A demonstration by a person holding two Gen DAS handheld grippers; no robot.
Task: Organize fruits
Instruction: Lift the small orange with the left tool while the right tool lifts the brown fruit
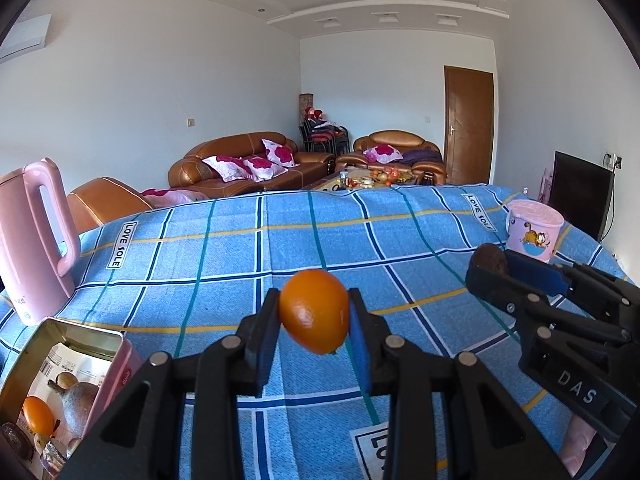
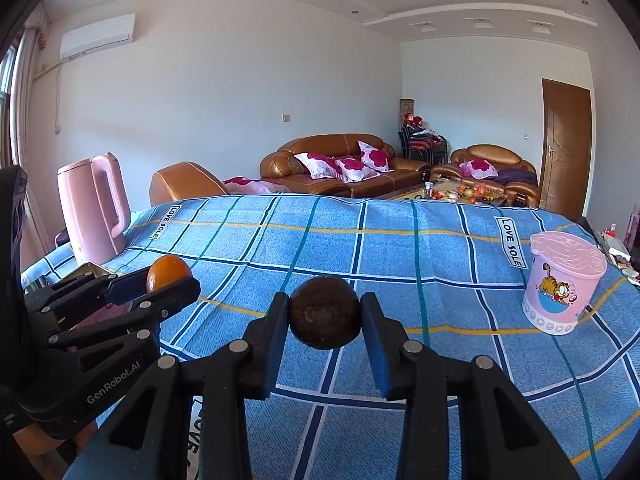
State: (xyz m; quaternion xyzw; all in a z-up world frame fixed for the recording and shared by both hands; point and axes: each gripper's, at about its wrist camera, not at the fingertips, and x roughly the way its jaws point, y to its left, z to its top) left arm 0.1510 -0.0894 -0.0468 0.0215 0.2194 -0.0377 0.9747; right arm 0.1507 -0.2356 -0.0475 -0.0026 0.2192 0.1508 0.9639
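My left gripper (image 1: 314, 312) is shut on an orange (image 1: 313, 310) and holds it above the blue checked tablecloth (image 1: 240, 264). My right gripper (image 2: 325, 314) is shut on a dark brown round fruit (image 2: 325, 313), also above the cloth. In the left wrist view the right gripper (image 1: 490, 270) shows at the right with the brown fruit (image 1: 491, 258). In the right wrist view the left gripper (image 2: 160, 280) shows at the left with the orange (image 2: 167, 272). An open pink tin box (image 1: 64, 384) at the lower left holds another orange (image 1: 38, 415), a pear-like fruit and other items.
A pink electric kettle (image 1: 34, 240) stands at the table's left edge, also in the right wrist view (image 2: 94, 208). A pink lidded cartoon cup (image 2: 560, 282) stands at the right; it shows in the left wrist view (image 1: 534, 230). Brown sofas lie beyond the table.
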